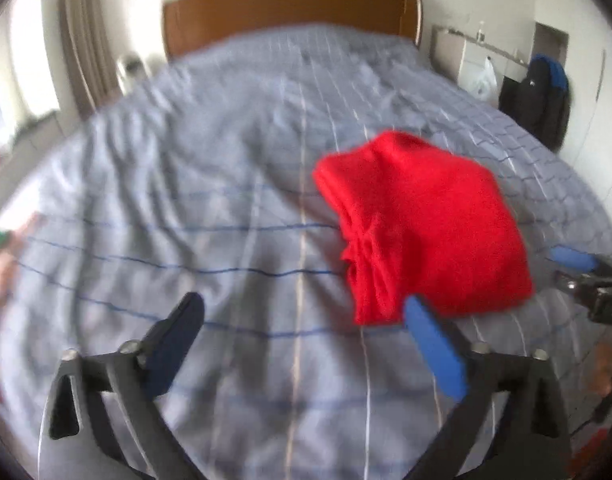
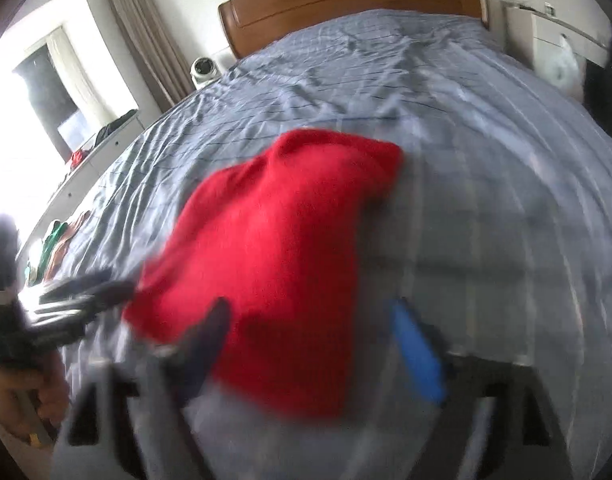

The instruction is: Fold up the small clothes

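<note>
The left gripper [image 1: 304,336] is held with its jaws spread wide and nothing gripped between them; its blue finger is seen just beside the near edge of the red garment [image 1: 422,224]. The right gripper [image 2: 312,344] is likewise released, its jaws wide over the garment's near part. The garment is laid folded on the grey striped bed [image 1: 186,184], before the wooden headboard [image 1: 290,8] farther back.
</note>
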Action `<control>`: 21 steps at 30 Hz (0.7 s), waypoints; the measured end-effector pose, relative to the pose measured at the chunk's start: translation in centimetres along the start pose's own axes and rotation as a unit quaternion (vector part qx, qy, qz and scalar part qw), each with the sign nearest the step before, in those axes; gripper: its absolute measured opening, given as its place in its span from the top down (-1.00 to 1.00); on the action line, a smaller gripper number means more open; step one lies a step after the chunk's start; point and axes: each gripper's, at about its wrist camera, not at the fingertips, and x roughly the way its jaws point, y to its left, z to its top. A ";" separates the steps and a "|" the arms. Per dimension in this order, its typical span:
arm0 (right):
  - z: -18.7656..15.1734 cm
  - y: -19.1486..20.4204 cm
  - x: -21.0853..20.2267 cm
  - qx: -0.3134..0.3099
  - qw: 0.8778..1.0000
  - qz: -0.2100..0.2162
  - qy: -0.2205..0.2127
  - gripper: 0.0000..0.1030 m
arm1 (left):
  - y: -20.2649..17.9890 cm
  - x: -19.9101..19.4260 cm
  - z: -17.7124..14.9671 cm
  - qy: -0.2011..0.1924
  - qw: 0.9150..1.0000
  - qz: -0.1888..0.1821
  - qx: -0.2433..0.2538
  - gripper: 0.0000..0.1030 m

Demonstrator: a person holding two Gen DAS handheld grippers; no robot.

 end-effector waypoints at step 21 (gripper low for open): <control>-10.1 5.0 -13.8 -0.086 0.992 -0.091 0.004 -0.99 | -5.8 -9.8 -6.0 0.050 0.997 0.052 -0.035 -0.99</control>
